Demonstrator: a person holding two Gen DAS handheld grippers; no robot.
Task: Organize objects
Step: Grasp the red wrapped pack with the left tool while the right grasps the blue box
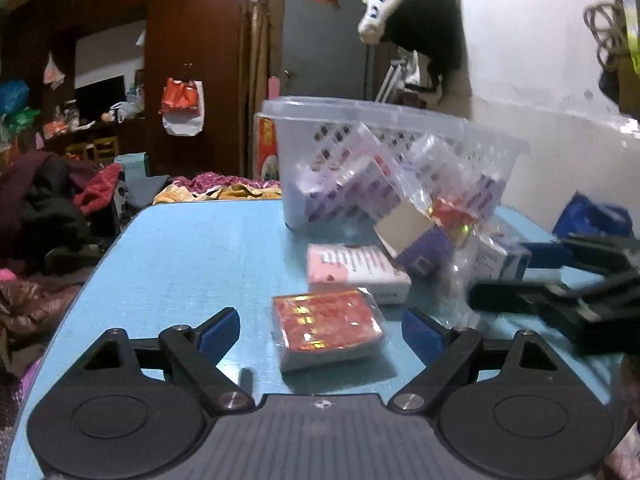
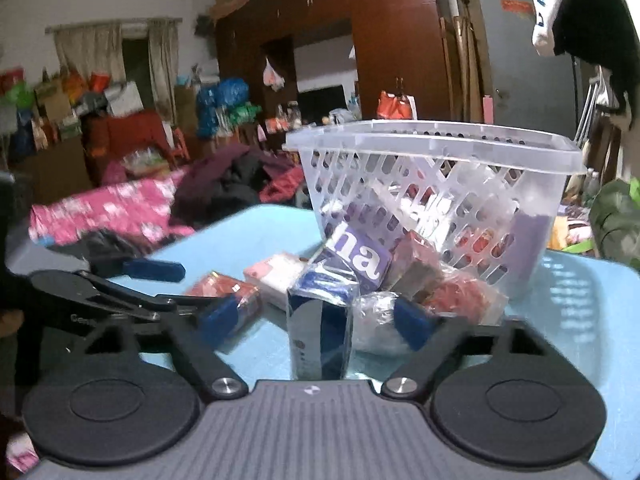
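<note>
**Basket part filled, loose packs still out**

Your clear basket [image 1: 396, 152] at the upper centre of the table [image 1: 192, 264] already holds several boxes. Left outside are the red packet [image 1: 326, 326], the pink box [image 1: 354, 272], the purple box [image 2: 356, 262] and the blue carton [image 2: 322, 320]. Your left gripper [image 1: 320, 332] has its jaws spread around the red packet, not touching it. Your right gripper [image 2: 320, 320] brackets the blue carton, jaws released.

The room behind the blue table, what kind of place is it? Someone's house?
Most likely a lived-in home, perhaps a bedroom or storeroom. Tall dark wooden wardrobes line the wall, clothes lie in heaps beside the table, and a curtained window shows at the back.
</note>
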